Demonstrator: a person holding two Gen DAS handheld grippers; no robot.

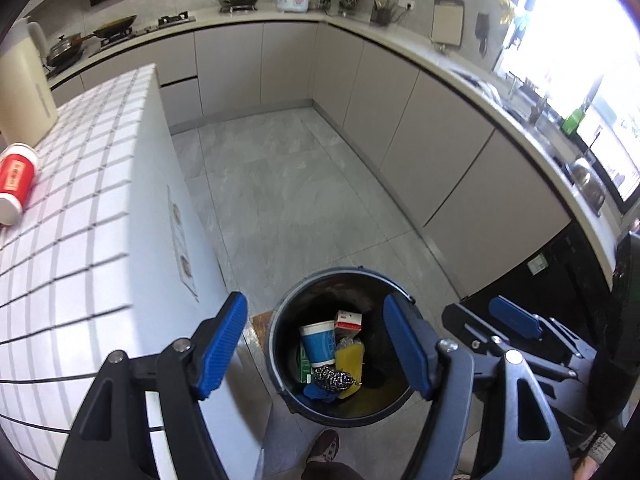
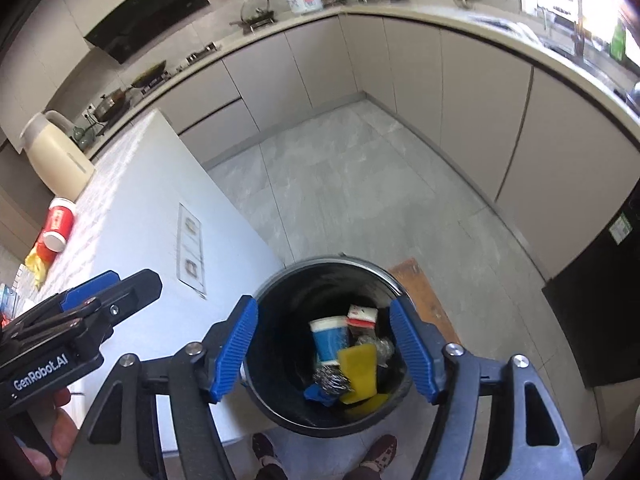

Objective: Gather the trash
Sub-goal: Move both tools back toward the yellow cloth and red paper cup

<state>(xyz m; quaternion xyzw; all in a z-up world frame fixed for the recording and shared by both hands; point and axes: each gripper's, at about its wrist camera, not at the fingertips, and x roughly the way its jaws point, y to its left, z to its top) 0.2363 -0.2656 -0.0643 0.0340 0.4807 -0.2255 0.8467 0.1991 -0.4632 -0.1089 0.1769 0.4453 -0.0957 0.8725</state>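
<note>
room: kitchen, grey tile floor (image 1: 288,184), beige cabinets around, white tiled counter (image 1: 80,216) off to the claws' left
bin: black bin (image 2: 280,364) on the floor, straight below both claws, framed between each pair of blue pads
trash: cup (image 2: 330,338), red-white box (image 2: 362,315), yellow sponge (image 2: 360,372), steel scrubber (image 2: 332,378) all lie inside the bin; looks like the drops are done
left claw (image 1: 316,348): jaws apart, nothing between them
right claw (image 2: 324,350): jaws apart, holding nothing
pose: both tilted steeply down, side by side above the bin mouth, clear of the rim
left over: red can (image 1: 16,182) lies on the counter, well left of the claws; probably next if it counts as trash
</note>
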